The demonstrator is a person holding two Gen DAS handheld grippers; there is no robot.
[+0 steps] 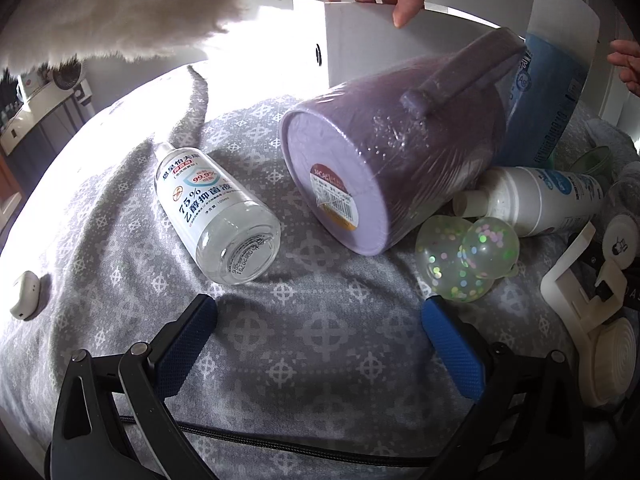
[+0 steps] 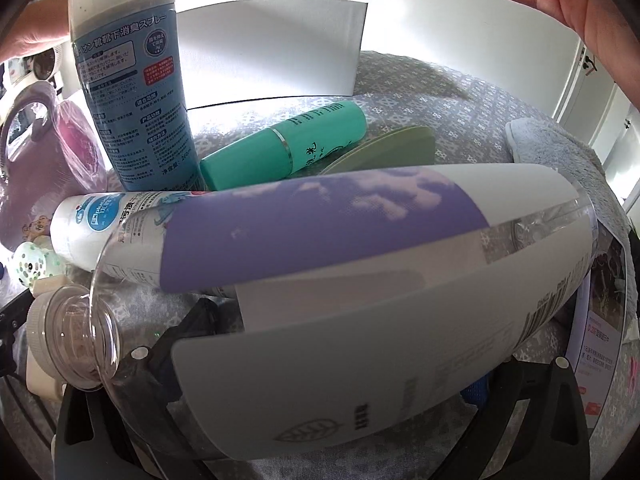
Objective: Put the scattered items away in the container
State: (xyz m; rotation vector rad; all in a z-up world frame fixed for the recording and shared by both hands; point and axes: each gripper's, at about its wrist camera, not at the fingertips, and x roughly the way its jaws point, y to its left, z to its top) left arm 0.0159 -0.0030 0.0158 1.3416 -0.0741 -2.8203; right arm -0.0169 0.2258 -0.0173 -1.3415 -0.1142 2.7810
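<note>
My left gripper (image 1: 320,316) is open and empty, low over the grey patterned cloth (image 1: 304,368). Ahead lie a clear sanitizer bottle (image 1: 216,212), a shrink-wrapped purple mug (image 1: 392,144) on its side, a glitter ball toy (image 1: 466,258) and a white spray bottle (image 1: 540,196). A blue spray can (image 1: 548,92) stands behind. A hand holds the white box (image 1: 384,36) at the back. My right gripper (image 2: 332,344) is closed around a large clear bottle with a purple and white label (image 2: 360,264), lying sideways. The white box (image 2: 272,52) is beyond it.
In the right wrist view a teal tube (image 2: 288,140) and a green lid (image 2: 384,144) lie beyond the bottle, beside the blue can (image 2: 132,92). A grey towel (image 2: 560,152) lies right. A white earbud case (image 1: 24,294) is at left, white plastic parts (image 1: 588,312) at right.
</note>
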